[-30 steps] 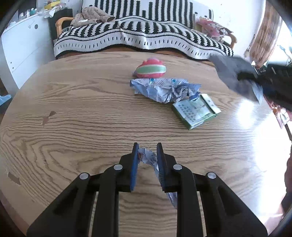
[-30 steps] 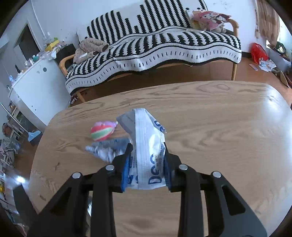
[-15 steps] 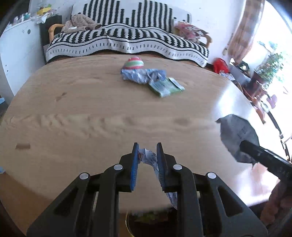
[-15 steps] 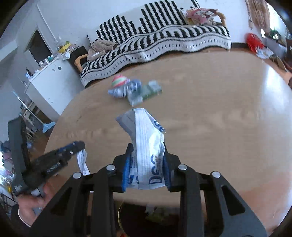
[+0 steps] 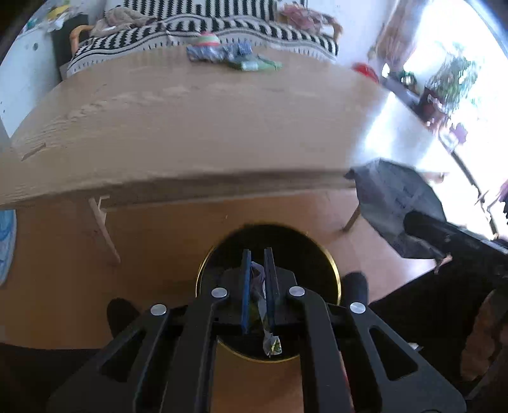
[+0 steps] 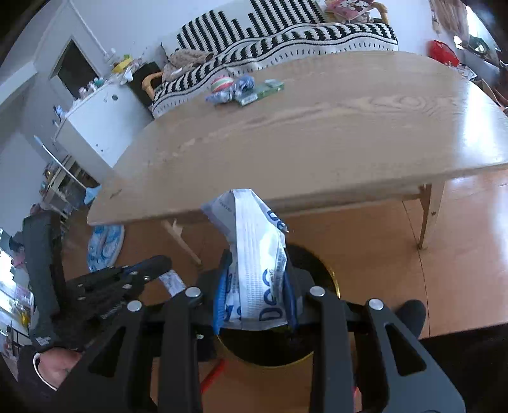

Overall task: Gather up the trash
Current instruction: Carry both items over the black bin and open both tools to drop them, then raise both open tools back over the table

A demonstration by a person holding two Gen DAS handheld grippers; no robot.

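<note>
My left gripper (image 5: pixel 257 254) is shut on a small crumpled wrapper (image 5: pixel 257 279) whose tail hangs below the jaws. It hovers over the mouth of a dark, gold-rimmed bin (image 5: pixel 333 270) on the floor. My right gripper (image 6: pixel 257 259) is shut on a white and blue wrapper (image 6: pixel 254 241) that stands up between its pads, above the same bin (image 6: pixel 333 279). In the right wrist view the left gripper (image 6: pixel 158 263) sits low at the left. On the far side of the table lie a pink-green ball (image 5: pixel 208 39), a blue crumpled wrapper (image 5: pixel 219 52) and a green box (image 5: pixel 254 65).
The wooden table (image 6: pixel 317 127) ends just beyond the bin, with its legs (image 6: pixel 428 216) on either side. A striped sofa (image 6: pixel 285 28) stands behind it and a white cabinet (image 6: pixel 95 120) at the left. A person's hand (image 6: pixel 57 365) holds the left gripper.
Both grippers pulled back from over the table, past its near edge, and now hang over the bin. The left jaws have squeezed closer on the small wrapper.
</note>
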